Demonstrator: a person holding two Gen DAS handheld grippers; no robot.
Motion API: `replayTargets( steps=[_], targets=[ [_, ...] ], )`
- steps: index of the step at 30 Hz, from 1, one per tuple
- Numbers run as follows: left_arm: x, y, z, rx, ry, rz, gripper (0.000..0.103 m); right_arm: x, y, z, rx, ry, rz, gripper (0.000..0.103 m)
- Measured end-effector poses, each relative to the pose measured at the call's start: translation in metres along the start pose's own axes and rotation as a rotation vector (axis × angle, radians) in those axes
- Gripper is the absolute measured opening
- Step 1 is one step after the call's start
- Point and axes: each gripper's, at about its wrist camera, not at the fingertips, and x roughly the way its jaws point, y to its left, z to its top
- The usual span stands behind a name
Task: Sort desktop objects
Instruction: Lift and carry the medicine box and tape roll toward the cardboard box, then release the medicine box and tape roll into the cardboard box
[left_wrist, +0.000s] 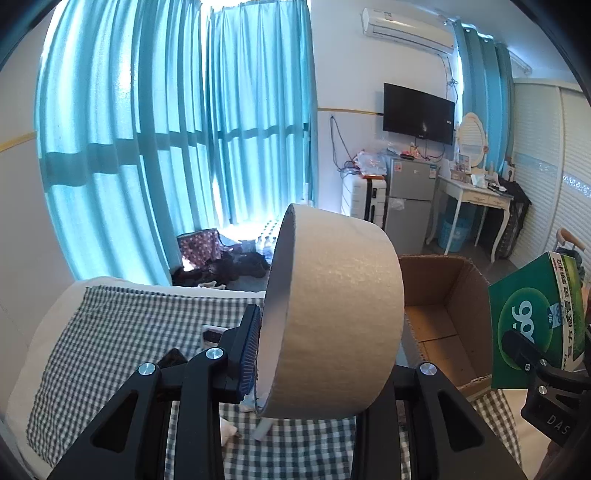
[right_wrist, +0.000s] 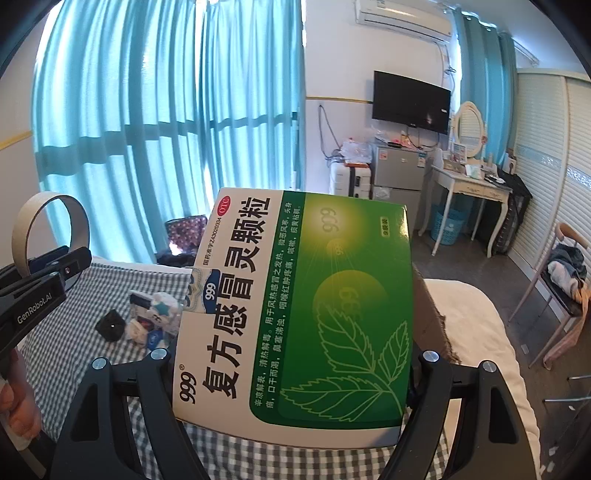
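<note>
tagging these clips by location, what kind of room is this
Most likely a bedroom or small studio flat: a bed under a checked sheet, a white dressing table with an oval mirror, and a wall-mounted TV above a small fridge.

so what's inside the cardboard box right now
In the left wrist view the cardboard box shows only bare brown walls and floor. The tape roll hides its left end, and the medicine box its right corner.

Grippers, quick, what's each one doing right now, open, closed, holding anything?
Left gripper: closed on the tape roll, held up.
Right gripper: closed on the green medicine box, held up.
</note>
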Motion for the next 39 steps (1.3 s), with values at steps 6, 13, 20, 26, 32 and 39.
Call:
replayTargets(
  steps=[6,13,20,26,32,39],
  targets=[
    [0.015,-0.030,0.000,0.028,0.020,-0.052,0.031,0.008,-0.020,-0.004,0.021,0.011,-0.033,0.080],
    [0.028,-0.068,0.008,0.082,0.025,-0.110,0.031,0.019,-0.050,-0.004,0.056,0.022,-0.070,0.080],
    [0.049,-0.103,0.017,0.123,0.041,-0.169,0.031,0.036,-0.076,-0.002,0.076,0.041,-0.090,0.080],
    [0.076,-0.138,0.021,0.183,0.075,-0.219,0.031,0.056,-0.094,-0.001,0.079,0.068,-0.094,0.080],
    [0.110,-0.162,0.018,0.226,0.143,-0.275,0.031,0.085,-0.107,-0.003,0.073,0.115,-0.078,0.080],
    [0.153,-0.181,0.007,0.269,0.247,-0.312,0.031,0.124,-0.112,-0.013,0.073,0.219,-0.036,0.080]
  ],
)
